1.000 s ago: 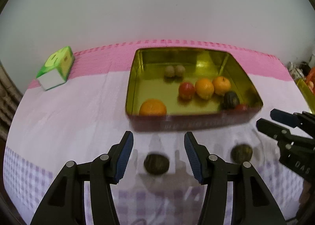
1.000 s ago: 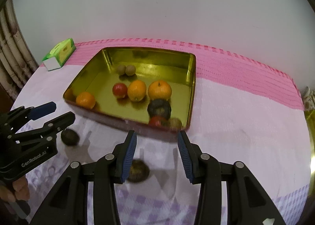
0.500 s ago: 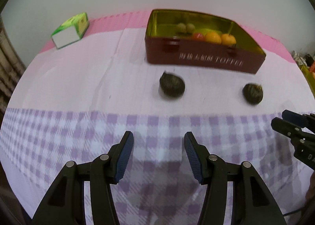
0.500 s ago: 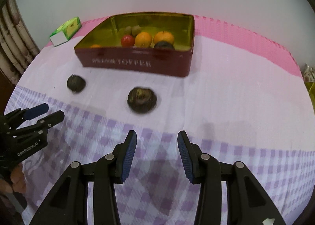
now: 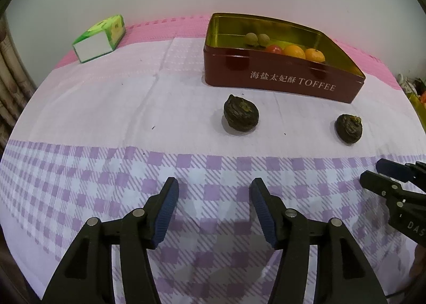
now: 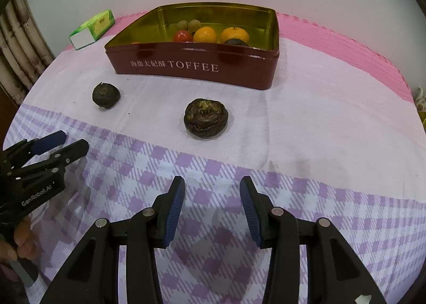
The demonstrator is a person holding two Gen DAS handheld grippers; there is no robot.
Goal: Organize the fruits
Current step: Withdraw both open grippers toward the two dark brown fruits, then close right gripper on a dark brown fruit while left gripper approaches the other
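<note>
A red toffee tin [image 5: 279, 83] with a gold inside holds oranges [image 5: 293, 51], a red fruit [image 5: 274, 49] and two small pale fruits [image 5: 257, 38]; it also shows in the right wrist view [image 6: 197, 67]. Two dark wrinkled fruits lie on the cloth in front of it: the left one [image 5: 241, 117] [image 6: 105, 95] and the right one [image 5: 348, 128] [image 6: 205, 119]. My left gripper [image 5: 214, 206] is open and empty, well short of the left one. My right gripper [image 6: 212, 204] is open and empty, short of the right one.
A green and white carton [image 5: 99, 37] lies at the back left on the pink strip. The table carries a white and purple checked cloth [image 5: 106, 171]. A curtain [image 6: 18, 45] hangs at the left. Clutter [image 5: 418, 93] sits past the table's right edge.
Both grippers have pulled back and down from above the tin's front to low over the checked cloth. Both dark fruits now lie farther ahead. Both grippers have stayed open.
</note>
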